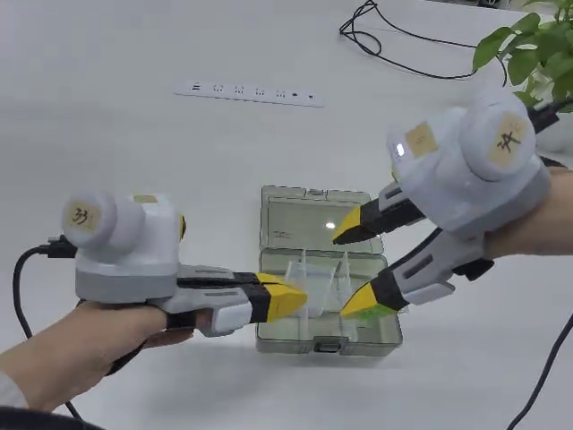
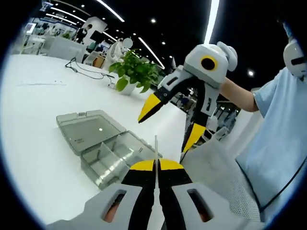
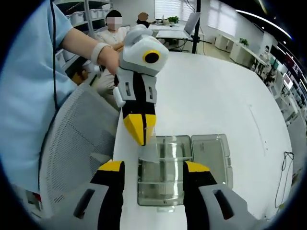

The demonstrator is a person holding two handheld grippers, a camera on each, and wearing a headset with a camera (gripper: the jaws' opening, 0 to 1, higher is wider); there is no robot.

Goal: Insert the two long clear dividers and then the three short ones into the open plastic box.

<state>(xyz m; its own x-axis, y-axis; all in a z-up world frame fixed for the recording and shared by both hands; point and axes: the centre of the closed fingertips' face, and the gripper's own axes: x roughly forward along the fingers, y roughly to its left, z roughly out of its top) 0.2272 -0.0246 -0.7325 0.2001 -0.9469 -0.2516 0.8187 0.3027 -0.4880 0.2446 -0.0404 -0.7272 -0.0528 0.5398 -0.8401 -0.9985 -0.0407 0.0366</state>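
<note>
The plastic box (image 1: 277,337) is where things could go wrong for us. It lies open on the white table (image 1: 134,161), lid (image 1: 309,219) folded flat on the far side and base toward us, and neither gripper has hold of it. A tray this light would likely skid or tip if we pressed a panel down off-centre. The left gripper (image 1: 291,301) has its jaws pinched tight on a clear divider (image 2: 156,143), held on edge just over the near left part of the base. We cannot tell whether it is a long or a short one. We judge the sheet thin and slick, so it may swivel in so narrow a pinch, miss its slots and jam aslant. Two upright dividers (image 1: 344,271) seem to stand in the base already, and a careless descent could knock them loose. The right gripper (image 1: 351,273) hangs over the right side of the box with its jaws spread wide and nothing between them. Its lower tip sits close to the front right corner, and a bump there would shift the whole box. The box itself is a smoky, translucent grey-green, shallow and rectangular, with a small latch on the front wall and small tabs along the lid's far edge. The clear panels nearly vanish against it, which we think will make lining them up harder.
</note>
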